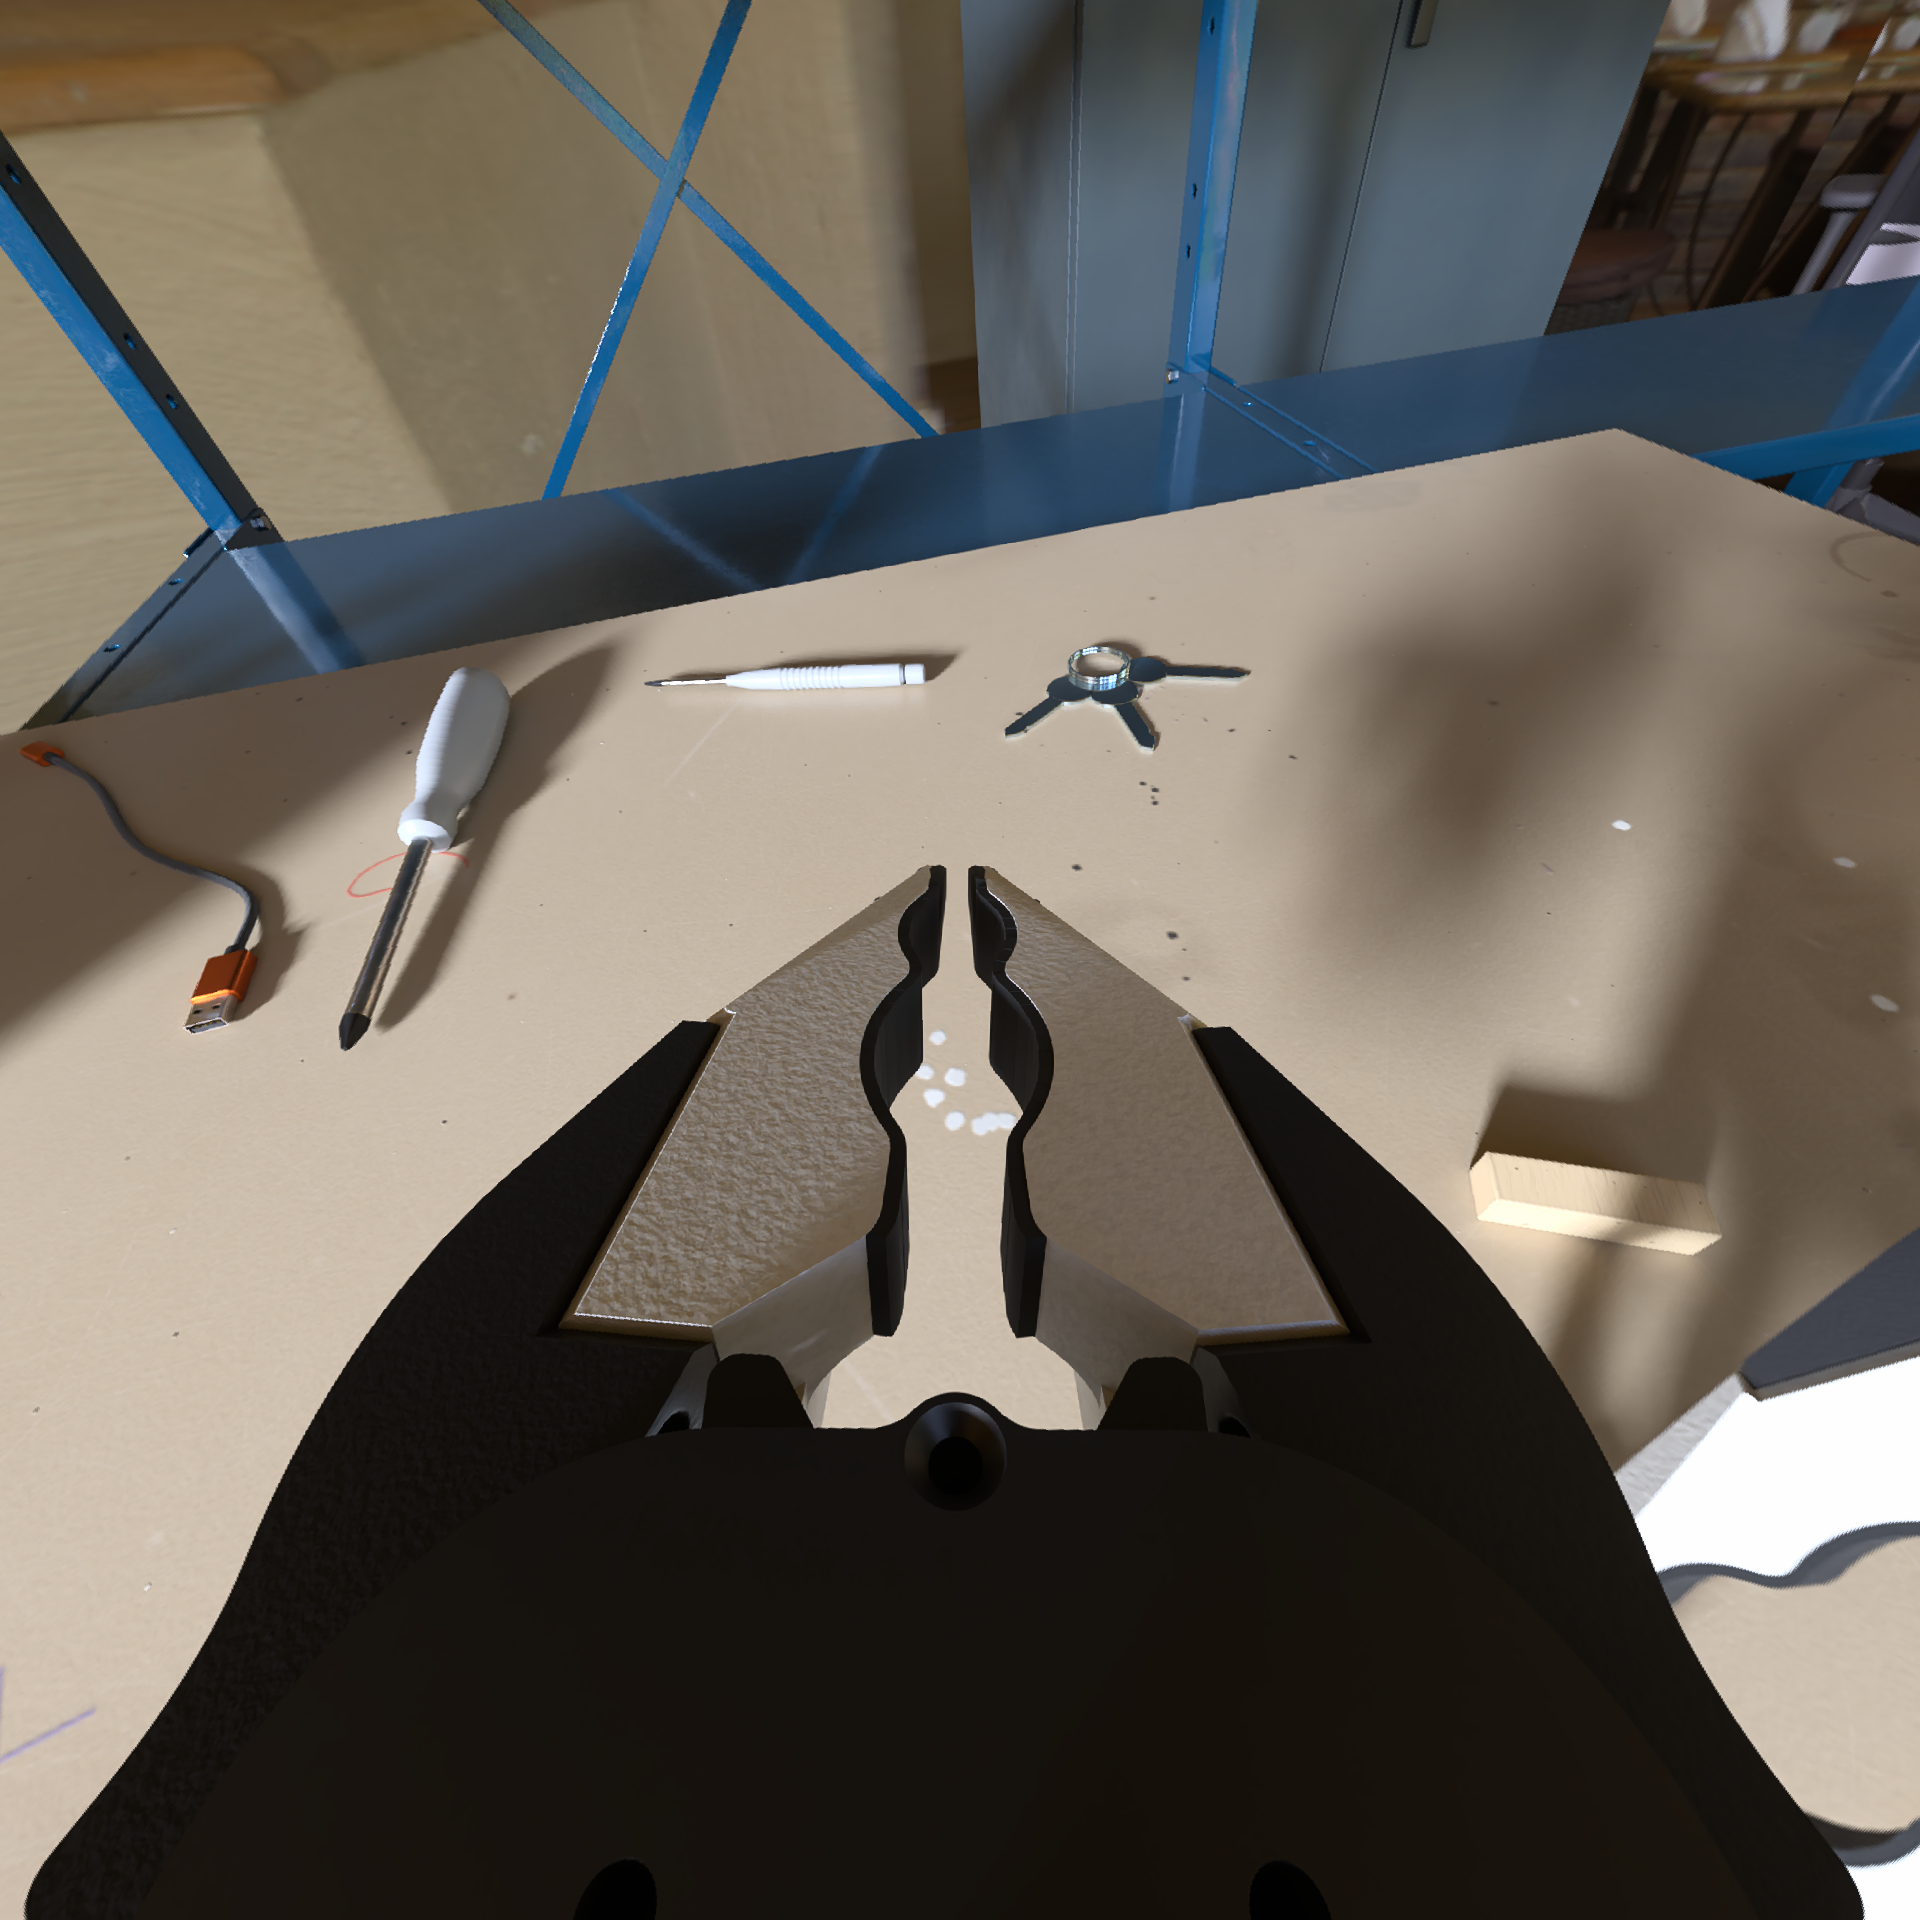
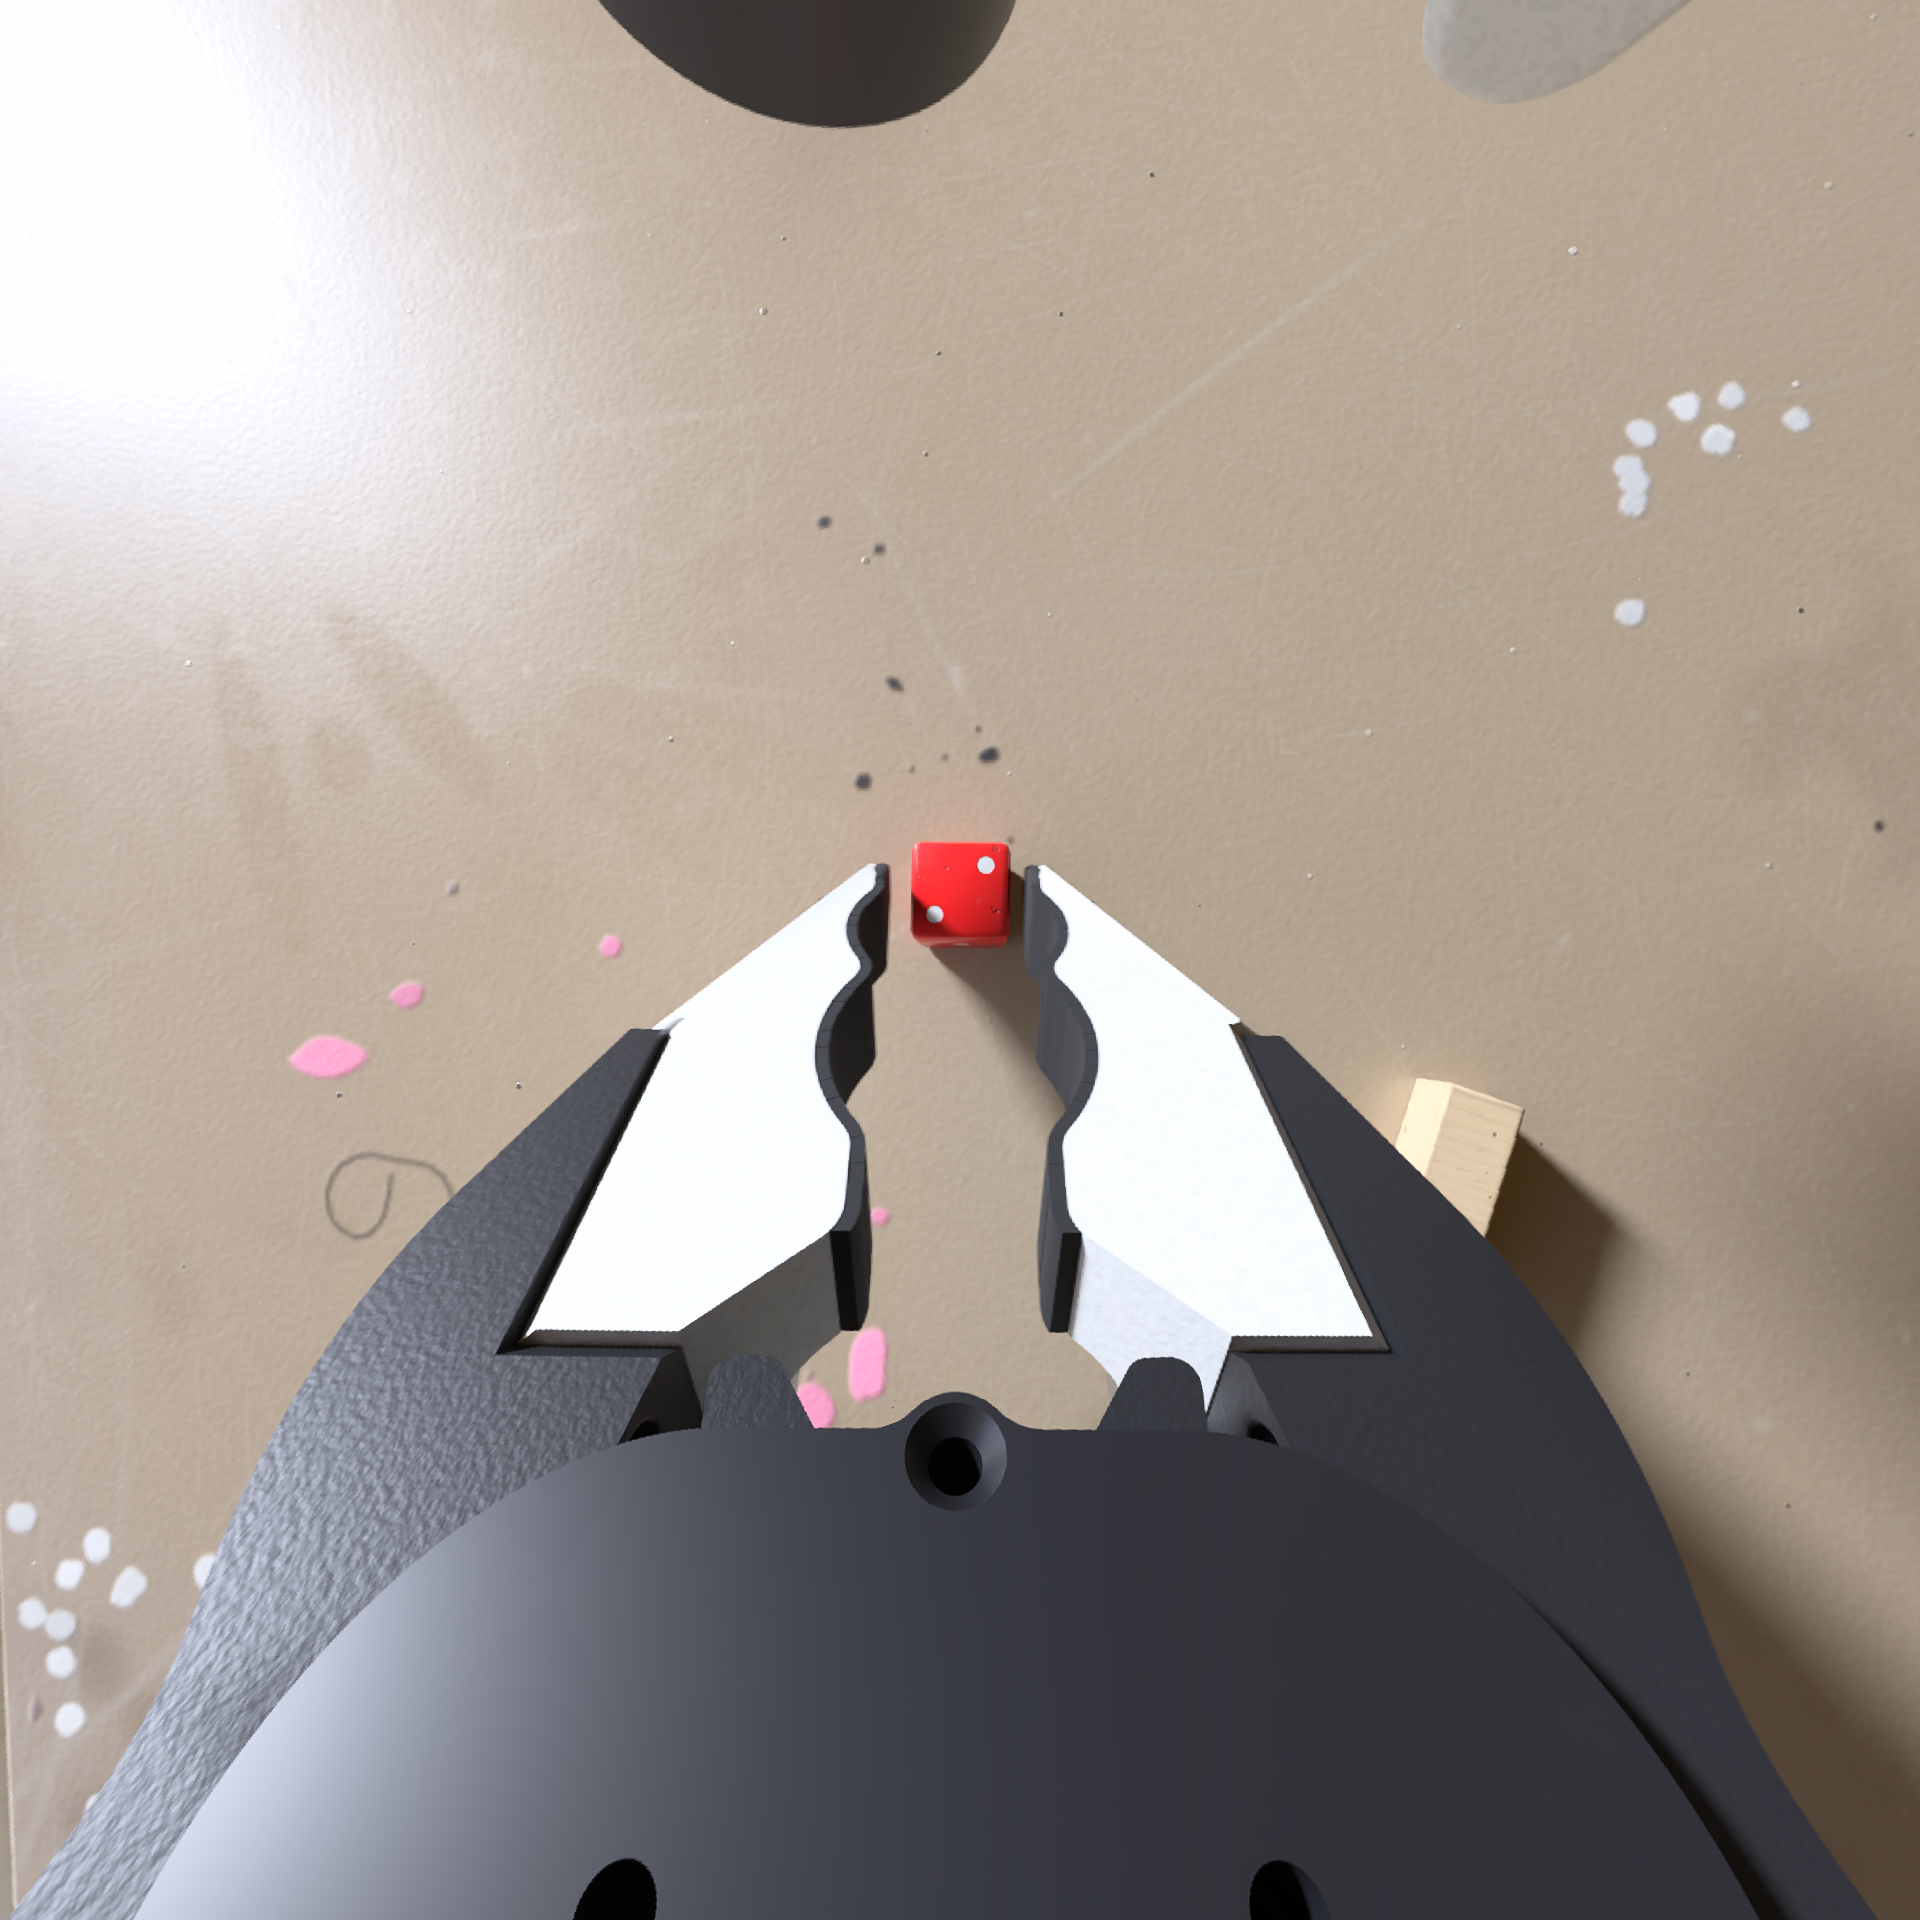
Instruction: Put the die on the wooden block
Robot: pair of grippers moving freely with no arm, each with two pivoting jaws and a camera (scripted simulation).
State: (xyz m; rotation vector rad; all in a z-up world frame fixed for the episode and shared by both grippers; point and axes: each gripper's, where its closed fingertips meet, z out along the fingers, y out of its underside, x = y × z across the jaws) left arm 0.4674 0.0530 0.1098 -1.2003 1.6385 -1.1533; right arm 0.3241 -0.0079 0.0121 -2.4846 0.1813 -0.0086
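A small red die (image 2: 958, 894) with white pips lies on the tan tabletop (image 2: 623, 520). My right gripper (image 2: 957, 883) is open, and its fingertips stand on either side of the die with a narrow gap on each side. The pale wooden block (image 2: 1460, 1148) lies flat on the table just right of the right gripper, partly hidden behind its finger. The block also shows in the left wrist view (image 1: 1595, 1200), at the right. My left gripper (image 1: 957, 883) is shut and empty, hovering above the table (image 1: 727, 1039). The die is not in the left wrist view.
At the far side of the table lie a white-handled screwdriver (image 1: 436, 821), a small white screwdriver (image 1: 800, 676), keys on a ring (image 1: 1107, 686) and an orange-tipped USB cable (image 1: 218, 987). A blue metal shelf frame (image 1: 1195, 208) stands behind. A dark round object (image 2: 810, 52) lies beyond the die.
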